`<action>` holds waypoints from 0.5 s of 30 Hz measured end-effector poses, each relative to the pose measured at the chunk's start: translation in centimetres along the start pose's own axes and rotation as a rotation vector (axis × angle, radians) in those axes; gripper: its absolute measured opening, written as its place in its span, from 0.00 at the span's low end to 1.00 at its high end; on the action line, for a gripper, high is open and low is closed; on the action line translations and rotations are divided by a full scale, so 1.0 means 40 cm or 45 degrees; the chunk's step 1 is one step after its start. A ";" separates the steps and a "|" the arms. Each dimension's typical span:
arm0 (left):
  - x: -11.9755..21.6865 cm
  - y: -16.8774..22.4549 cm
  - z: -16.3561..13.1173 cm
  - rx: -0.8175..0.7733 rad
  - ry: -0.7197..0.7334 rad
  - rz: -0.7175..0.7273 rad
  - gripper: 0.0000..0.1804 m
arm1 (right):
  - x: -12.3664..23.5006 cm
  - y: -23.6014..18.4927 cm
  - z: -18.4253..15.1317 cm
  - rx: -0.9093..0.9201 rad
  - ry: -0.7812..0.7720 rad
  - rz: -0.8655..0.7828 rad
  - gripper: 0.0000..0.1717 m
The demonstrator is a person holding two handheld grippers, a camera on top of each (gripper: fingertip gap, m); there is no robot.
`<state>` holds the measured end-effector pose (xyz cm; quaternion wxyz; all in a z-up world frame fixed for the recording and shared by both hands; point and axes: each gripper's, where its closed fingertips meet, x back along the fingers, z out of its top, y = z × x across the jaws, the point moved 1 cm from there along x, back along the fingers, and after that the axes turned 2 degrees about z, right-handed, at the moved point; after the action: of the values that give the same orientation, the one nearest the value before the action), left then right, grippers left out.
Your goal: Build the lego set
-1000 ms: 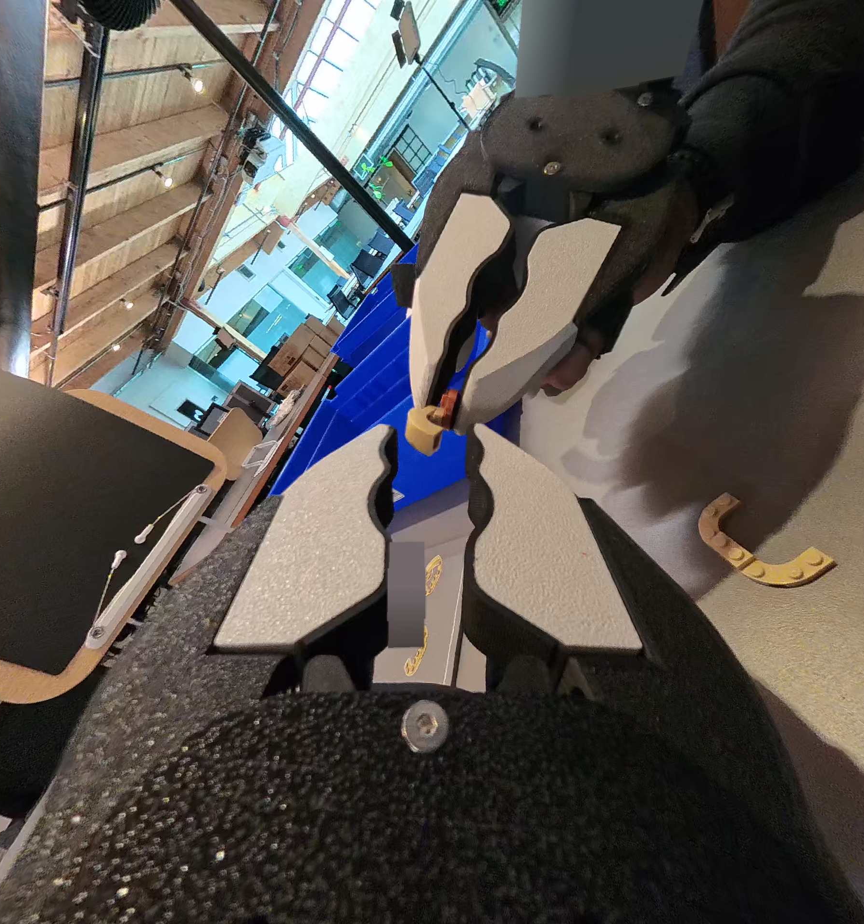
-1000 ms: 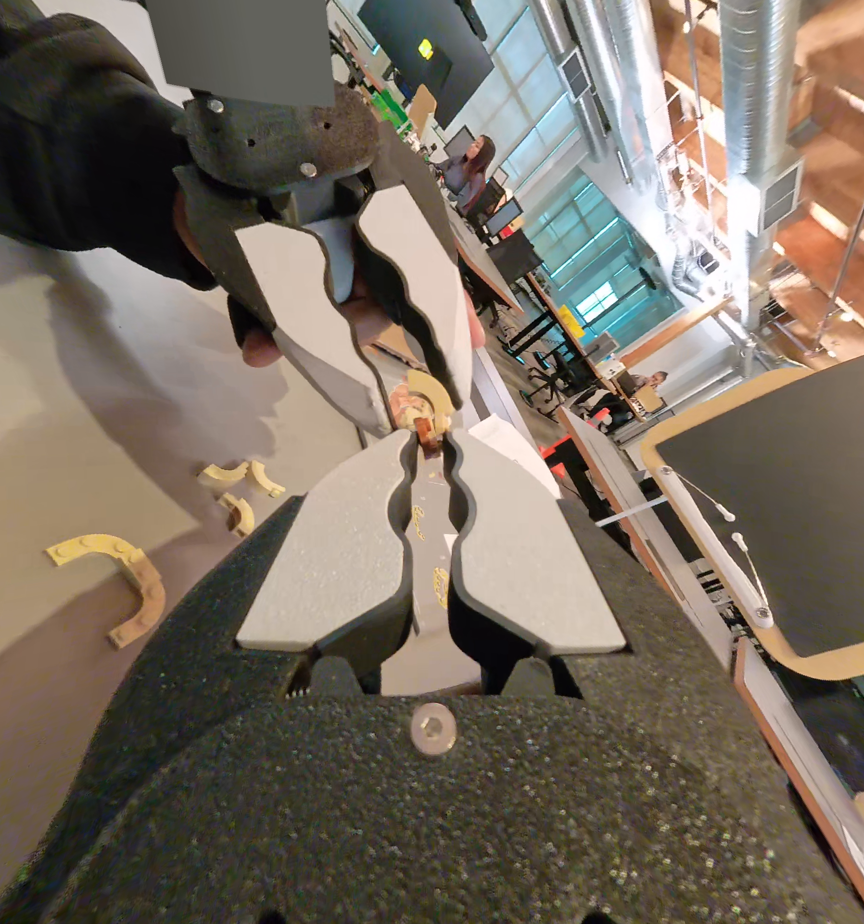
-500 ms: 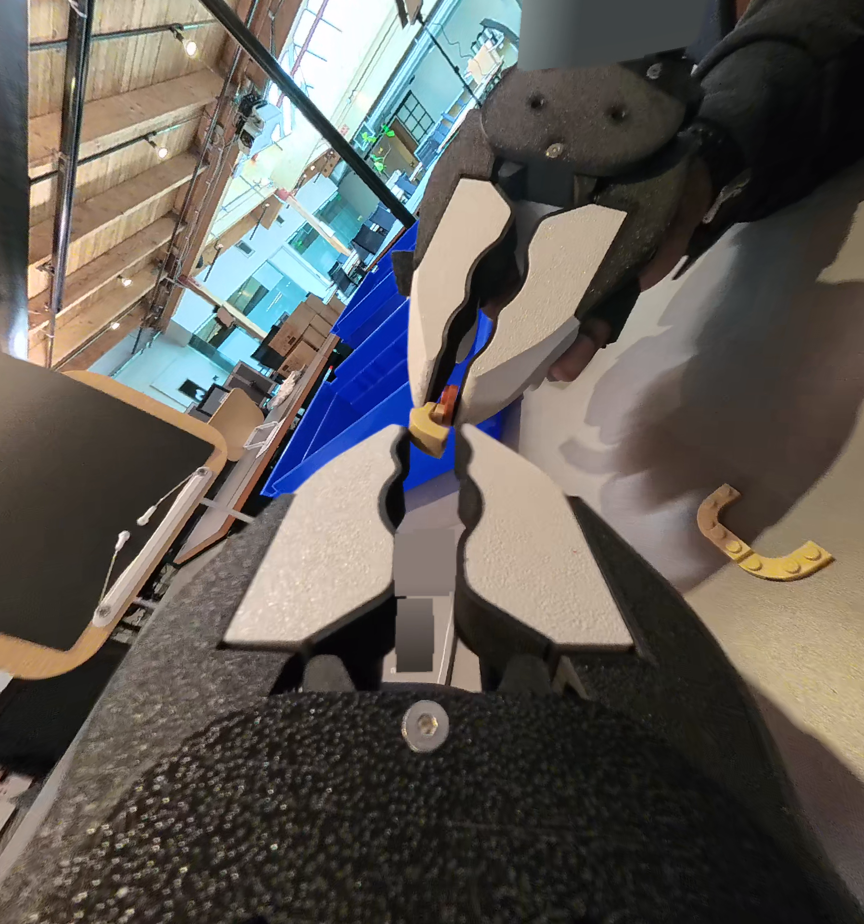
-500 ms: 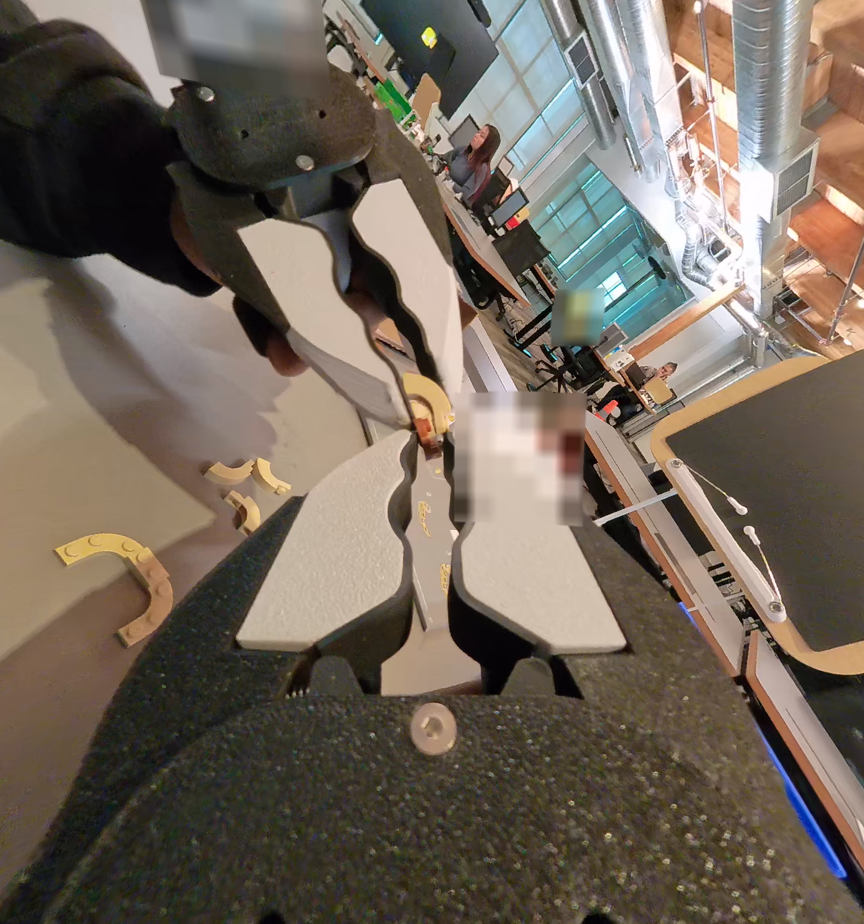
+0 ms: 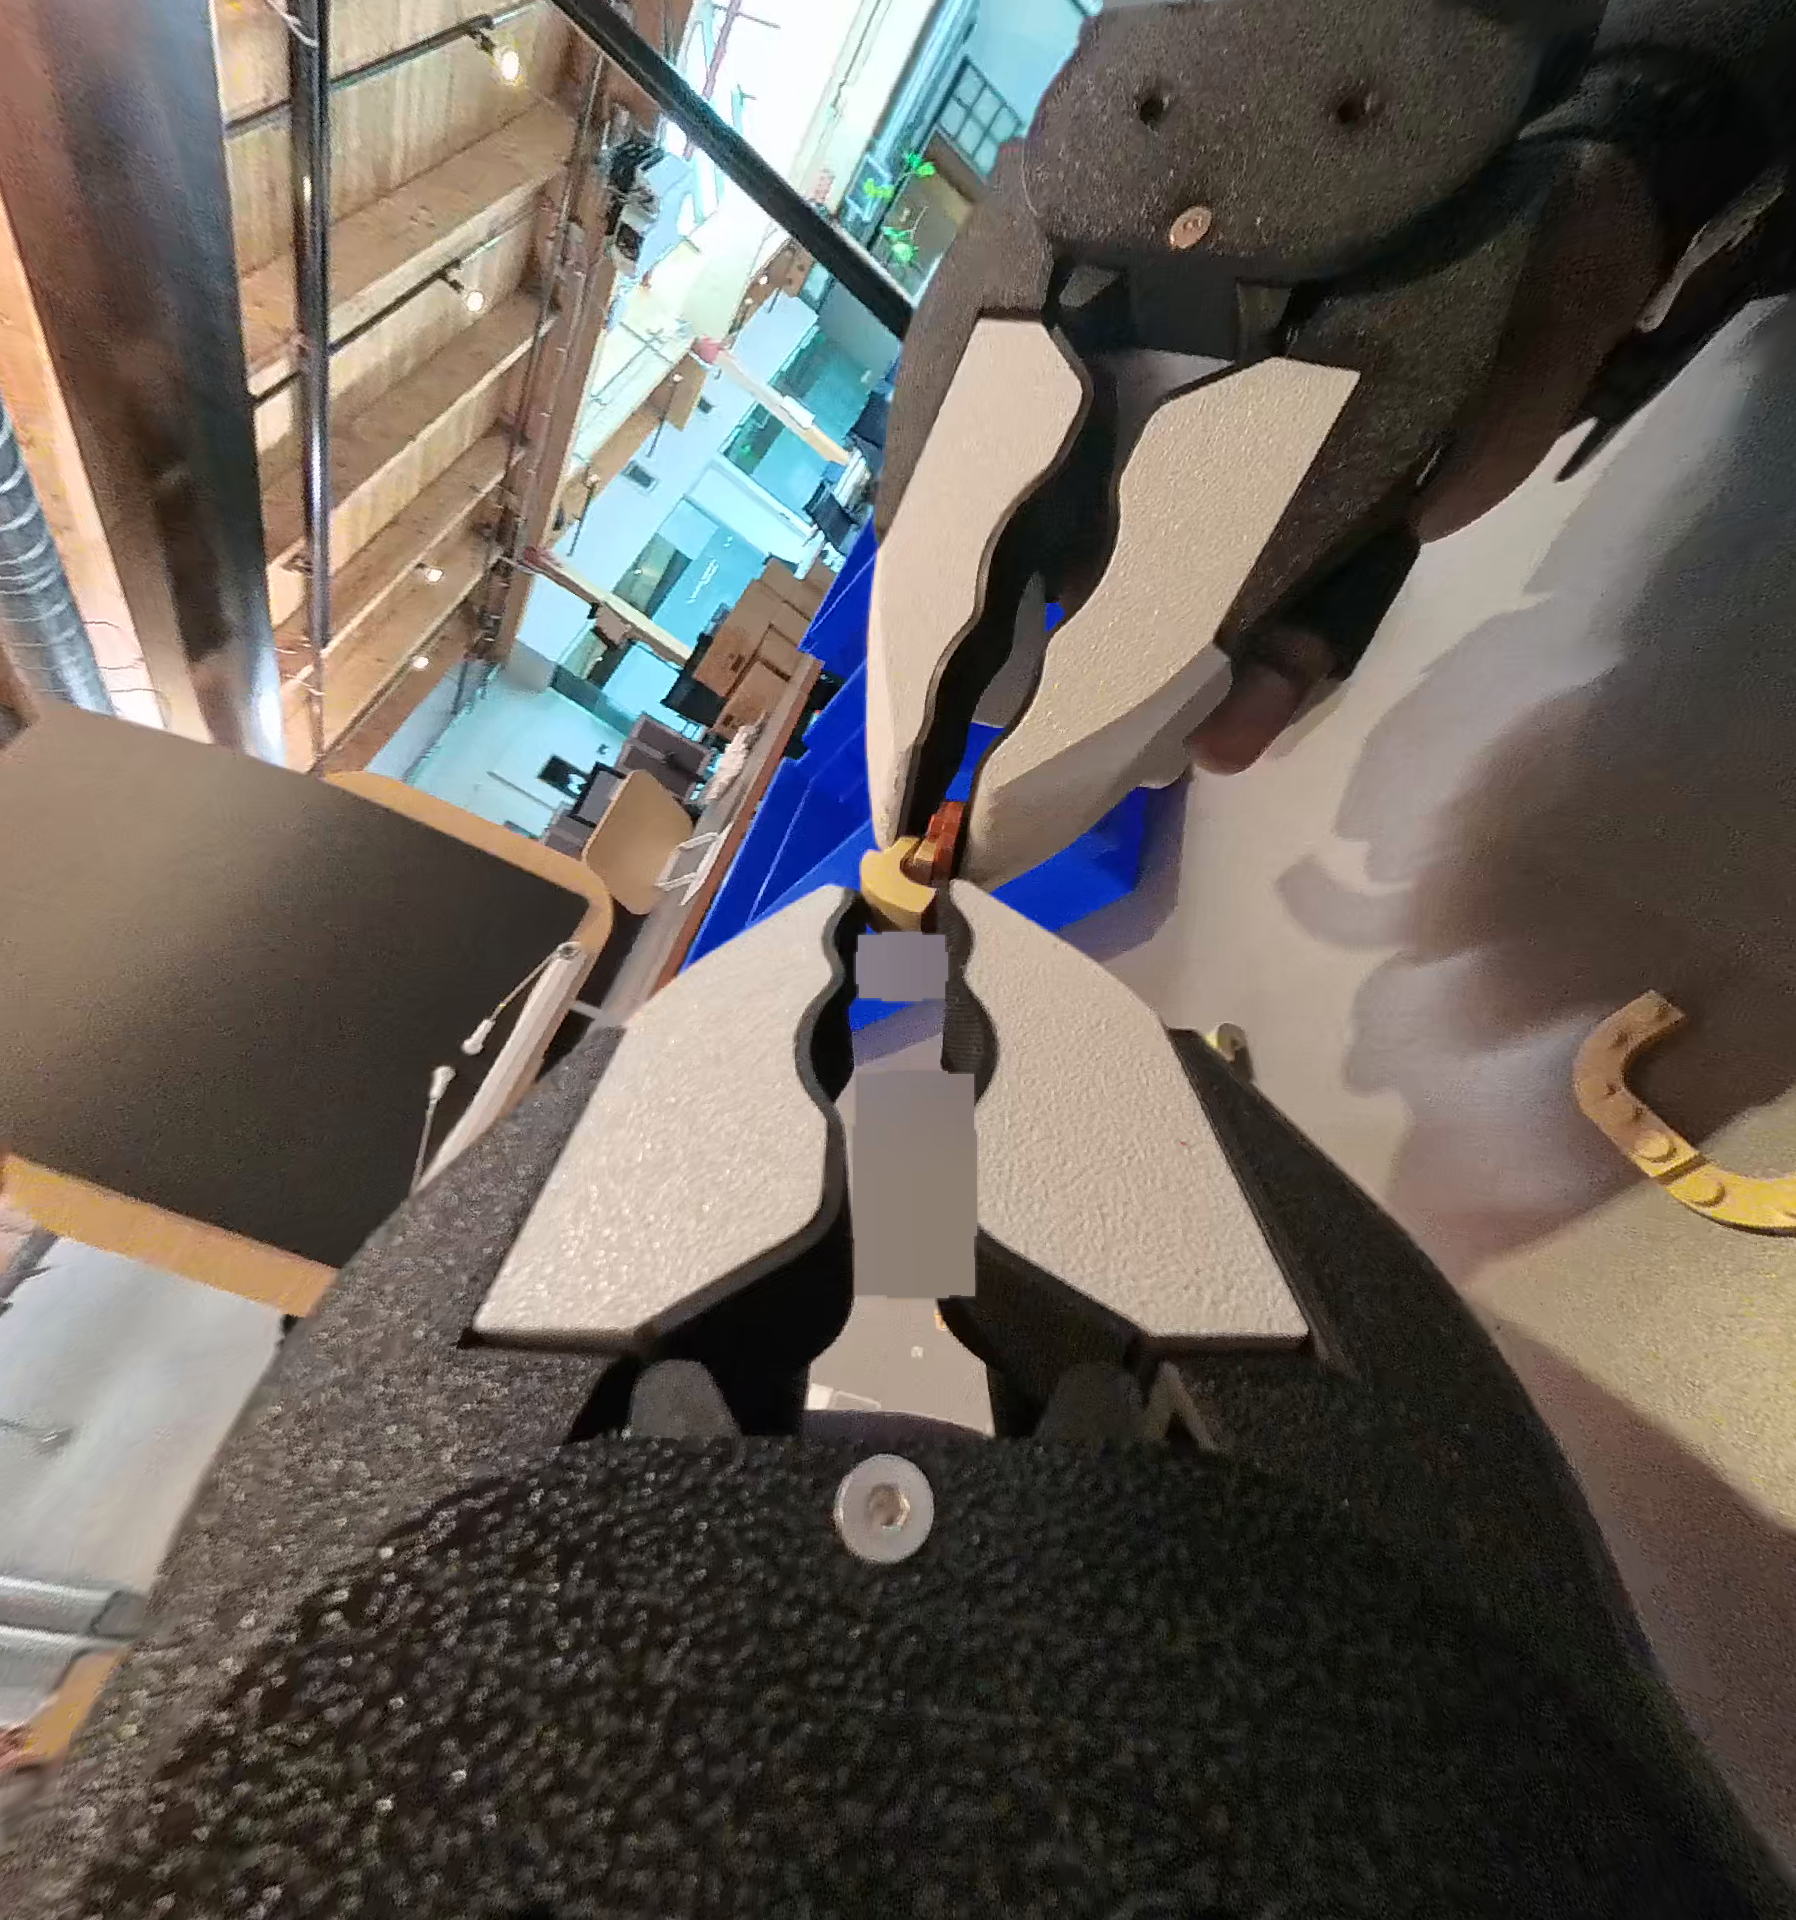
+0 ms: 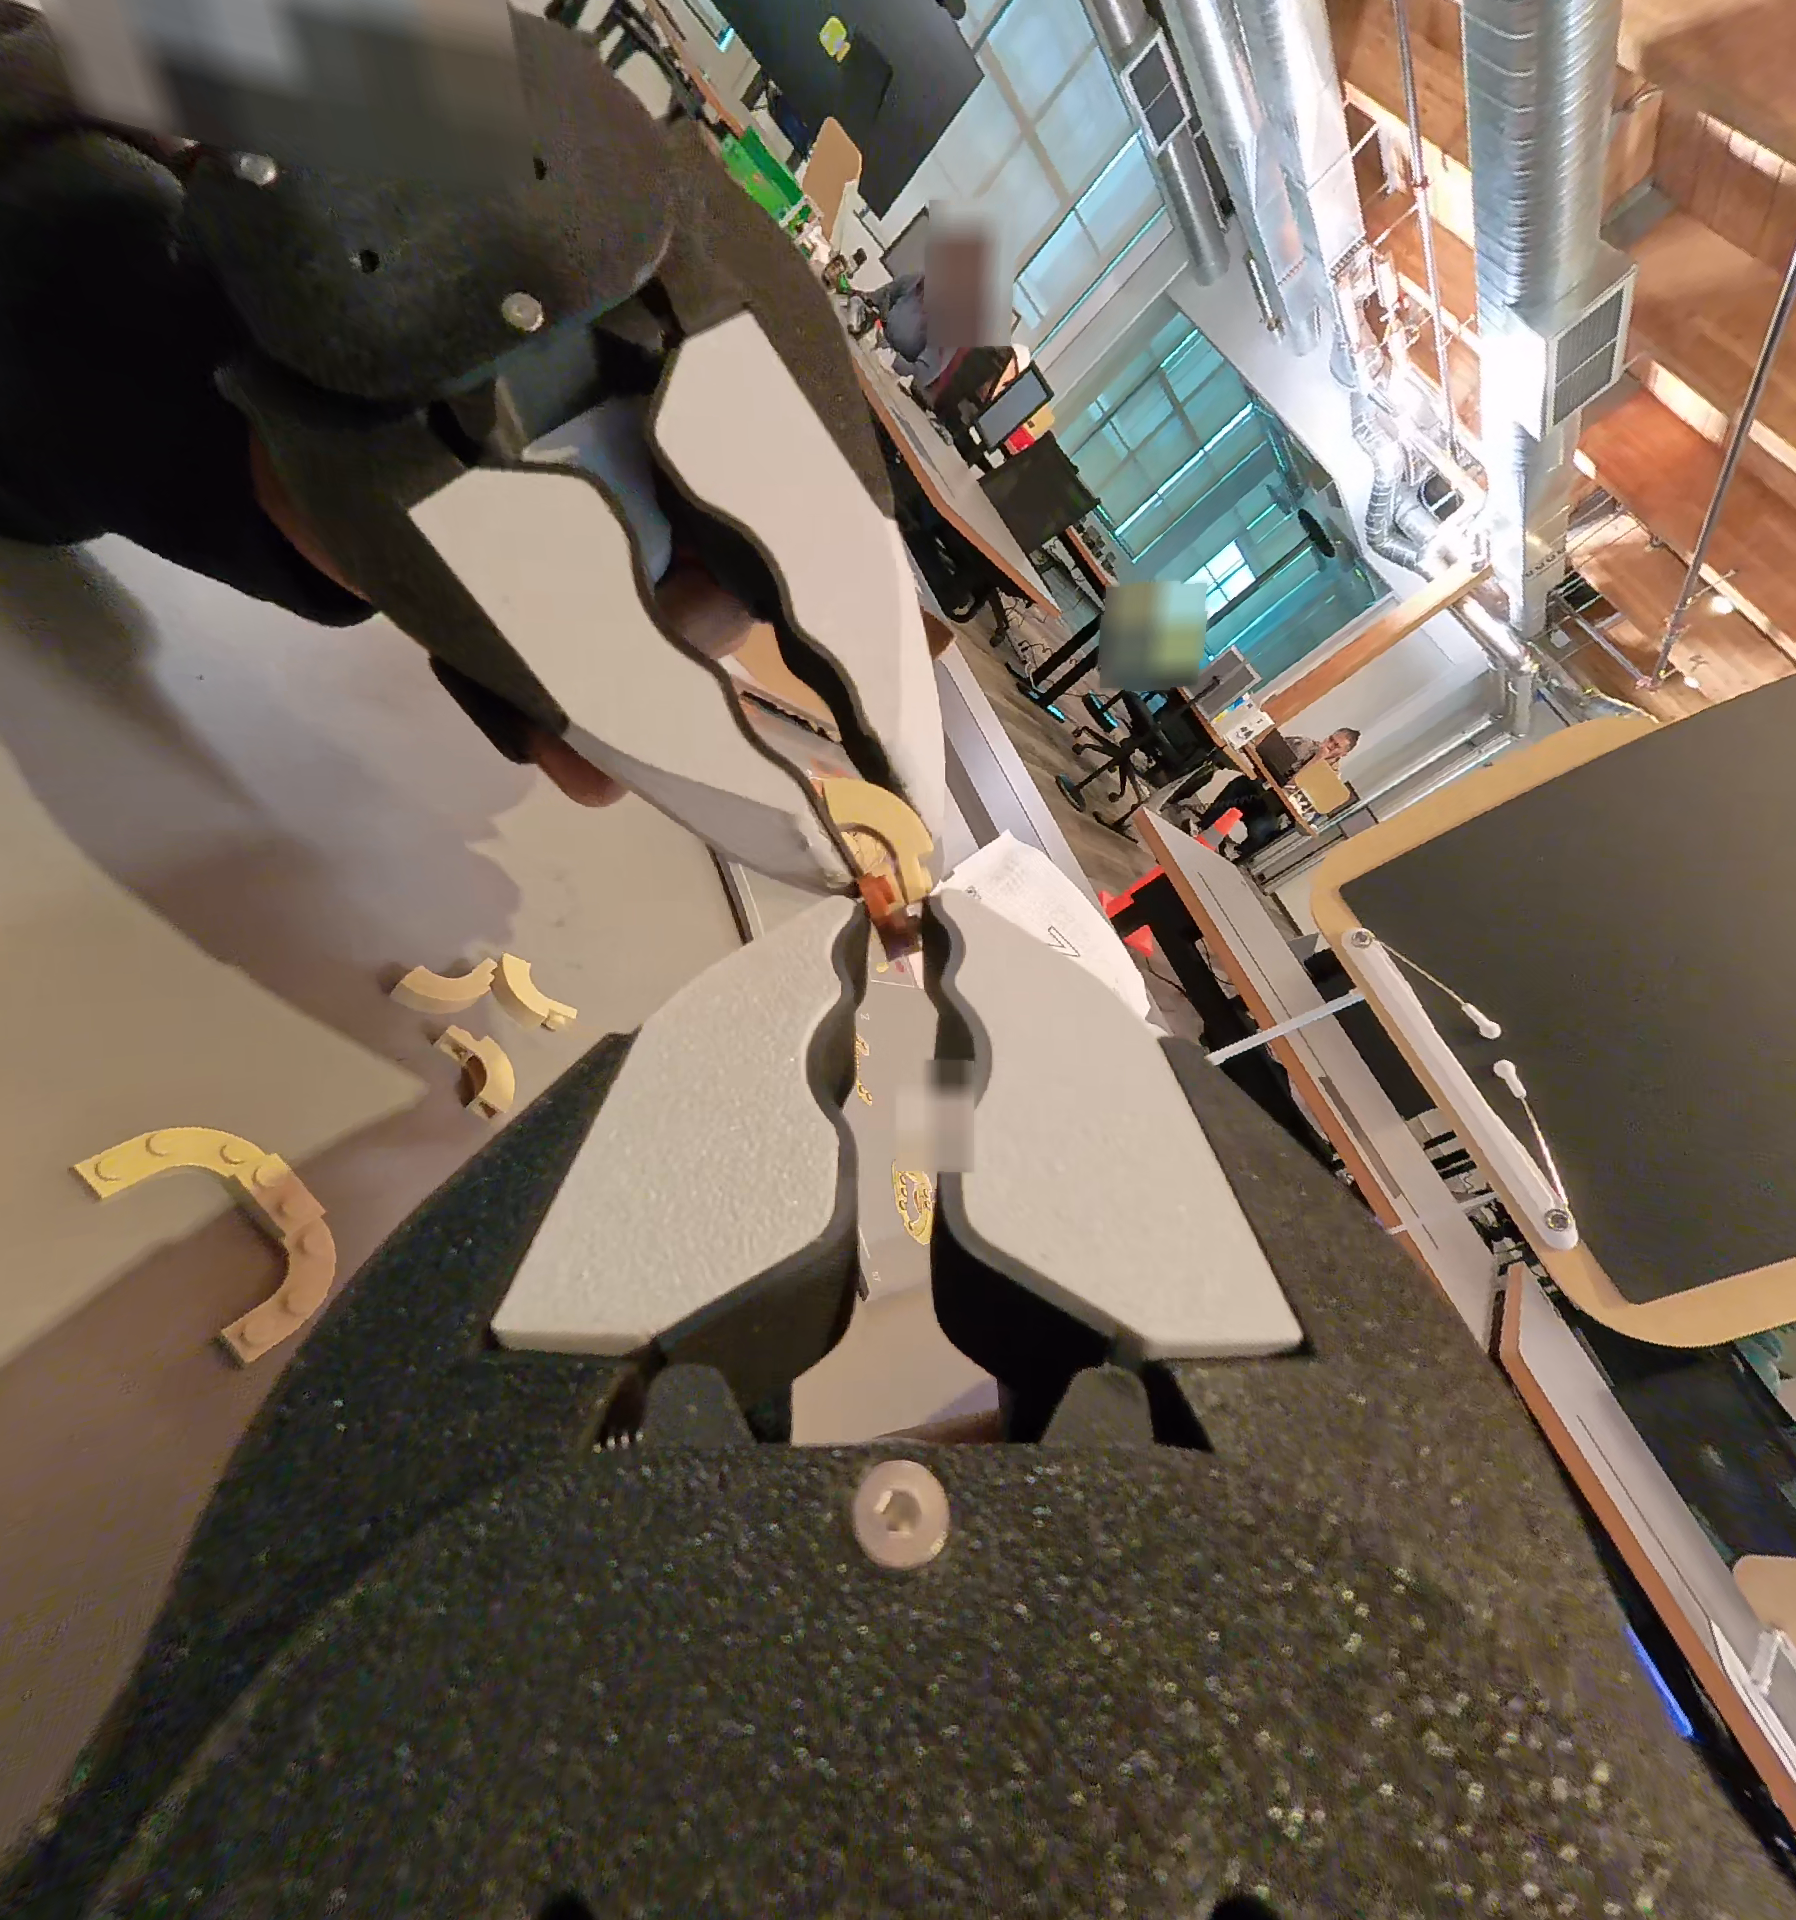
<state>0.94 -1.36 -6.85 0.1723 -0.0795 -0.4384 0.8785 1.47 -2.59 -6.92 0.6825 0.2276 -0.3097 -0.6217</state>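
Grey desk (image 6: 94,935) with loose tan arch bricks (image 6: 478,1013), left tool (image 5: 904,904) clamped on tan arch piece (image 5: 896,883), right tool (image 6: 899,920) gripping brown piece (image 6: 883,896), tips meeting mid-air, blue bins (image 5: 800,831), wood-beamed ceiling (image 5: 406,312), silver ducts (image 6: 1528,208)

Black pebbled gripper (image 5: 899,904) bodies; grey wavy-edged jaws; dark sleeves (image 6: 52,343).

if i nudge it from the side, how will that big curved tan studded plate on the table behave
The curved tan studded plate looks like rigid plastic lying flat, so it would probably slide or pivot rather than roll or tip. It seems built from two joined arcs, so a hard push might split it. Likely light.
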 end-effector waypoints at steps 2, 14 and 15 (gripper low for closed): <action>0.000 -0.001 0.003 -0.034 -0.009 0.030 0.06 | 0.002 0.001 0.002 -0.004 0.003 -0.006 0.05; 0.002 -0.006 0.009 -0.133 -0.057 0.084 0.06 | 0.005 0.004 0.008 -0.043 0.007 -0.012 0.05; 0.001 -0.006 0.010 -0.138 -0.061 0.088 0.06 | 0.005 0.005 0.008 -0.040 0.006 -0.014 0.05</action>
<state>0.83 -1.48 -6.42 0.1267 -0.0828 -0.4863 0.8606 1.38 -2.75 -6.53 0.6834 0.2200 -0.2970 -0.6296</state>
